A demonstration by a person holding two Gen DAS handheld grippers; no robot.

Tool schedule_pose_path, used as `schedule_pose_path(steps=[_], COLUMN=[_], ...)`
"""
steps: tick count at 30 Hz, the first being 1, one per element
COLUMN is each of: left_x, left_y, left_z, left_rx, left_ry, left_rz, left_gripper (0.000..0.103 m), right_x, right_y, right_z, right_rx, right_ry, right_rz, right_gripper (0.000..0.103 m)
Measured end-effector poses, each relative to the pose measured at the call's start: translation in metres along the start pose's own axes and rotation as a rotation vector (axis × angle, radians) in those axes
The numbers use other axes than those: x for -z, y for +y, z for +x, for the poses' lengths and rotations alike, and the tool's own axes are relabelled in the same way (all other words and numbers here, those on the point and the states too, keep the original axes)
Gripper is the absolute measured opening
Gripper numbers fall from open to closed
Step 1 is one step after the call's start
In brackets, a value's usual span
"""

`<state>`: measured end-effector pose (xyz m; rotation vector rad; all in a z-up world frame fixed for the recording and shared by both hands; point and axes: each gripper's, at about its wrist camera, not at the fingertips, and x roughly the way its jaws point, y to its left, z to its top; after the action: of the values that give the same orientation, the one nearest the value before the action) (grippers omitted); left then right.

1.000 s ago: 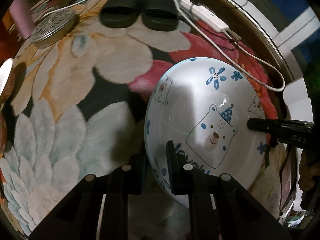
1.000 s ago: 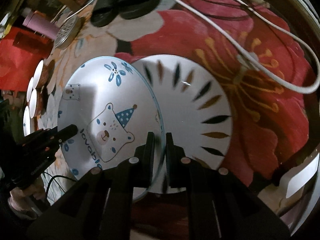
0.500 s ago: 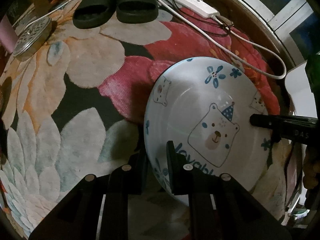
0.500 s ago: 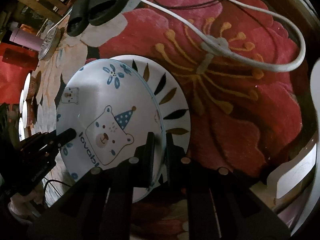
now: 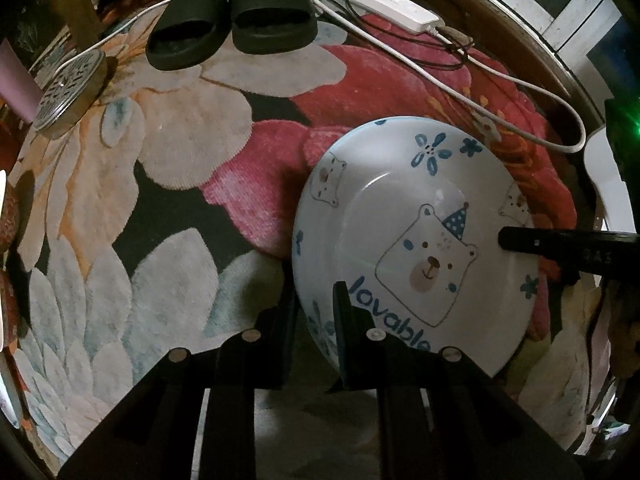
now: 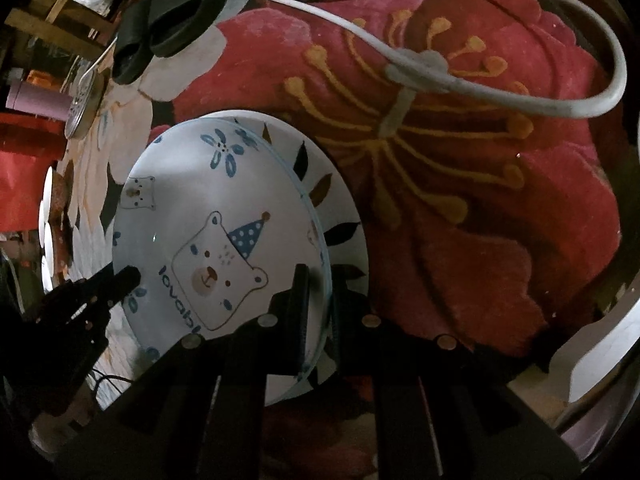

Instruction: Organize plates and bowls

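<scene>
White porcelain printed with a blue bear in a party hat, the bear plate (image 5: pixel 412 240) is held off the floor, over the red flower of the floral rug (image 5: pixel 180 168), gripped from two opposite sides. The left tongs (image 5: pixel 316 312) are pressed together on its near rim, one finger (image 5: pixel 342 308) lying on the printed face beside the word "lovable" and the other behind the edge. The right tongs (image 6: pixel 318 292) are likewise pinching the opposite rim, and in the left wrist view they reach in from the right edge of the picture as a dark bar over the plate's face. In the right wrist view a second plate (image 6: pixel 340 216), white with dark leaf-shaped marks round its border, sits directly behind the bear plate and shows past its right side; the right tongs appear to clamp both rims together, though the contact itself is hidden by the fingers. Toward the far edge of the rug lie a pair of black slippers (image 5: pixel 232 28), a round metal perforated lid (image 5: pixel 68 88) to their left, and a white power strip (image 5: pixel 380 4) whose white cable (image 5: pixel 520 128) loops across the red flower beyond the plates. More white plates (image 6: pixel 47 224) stand at the left edge of the right wrist view.
</scene>
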<state>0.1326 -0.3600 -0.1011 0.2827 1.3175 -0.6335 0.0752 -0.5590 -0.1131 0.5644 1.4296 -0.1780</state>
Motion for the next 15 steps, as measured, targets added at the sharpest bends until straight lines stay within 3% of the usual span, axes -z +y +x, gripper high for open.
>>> schedule_pose_path(steps=[2, 4, 6, 8, 9, 11, 12, 13, 14, 15], left_x=[0.000, -0.001, -0.001, 0.001, 0.002, 0.003, 0.003, 0.005, 0.006, 0.007], left_y=[0.004, 0.007, 0.011, 0.015, 0.017, 0.020, 0.021, 0.023, 0.025, 0.027], left_z=[0.000, 0.000, -0.002, -0.008, -0.010, -0.015, -0.016, -0.019, -0.021, -0.023], left_rx=[0.024, 0.050, 0.066, 0.084, 0.089, 0.088, 0.085, 0.083, 0.084, 0.084], left_ry=[0.001, 0.006, 0.006, -0.016, -0.025, -0.029, -0.030, -0.036, -0.040, -0.044], left_rz=[-0.020, -0.038, -0.057, -0.078, -0.083, -0.084, -0.084, -0.086, -0.088, -0.090], left_gripper=[0.017, 0.025, 0.061, 0.086, 0.092, 0.096, 0.098, 0.098, 0.099, 0.099], right_x=[0.001, 0.002, 0.003, 0.003, 0.003, 0.002, 0.002, 0.003, 0.005, 0.007], right_y=[0.001, 0.001, 0.003, 0.007, 0.008, 0.014, 0.017, 0.021, 0.025, 0.030], right_z=[0.001, 0.001, -0.003, -0.007, -0.009, -0.019, -0.023, -0.027, -0.032, -0.036], right_rx=[0.008, 0.016, 0.028, 0.043, 0.045, 0.046, 0.046, 0.045, 0.051, 0.062], right_ry=[-0.003, 0.001, -0.009, -0.020, -0.028, -0.069, -0.088, -0.109, -0.131, -0.152], right_rz=[0.002, 0.019, 0.017, -0.001, -0.006, -0.023, -0.032, -0.045, -0.059, -0.073], right_gripper=[0.014, 0.014, 0.014, 0.020, 0.025, 0.064, 0.074, 0.092, 0.103, 0.103])
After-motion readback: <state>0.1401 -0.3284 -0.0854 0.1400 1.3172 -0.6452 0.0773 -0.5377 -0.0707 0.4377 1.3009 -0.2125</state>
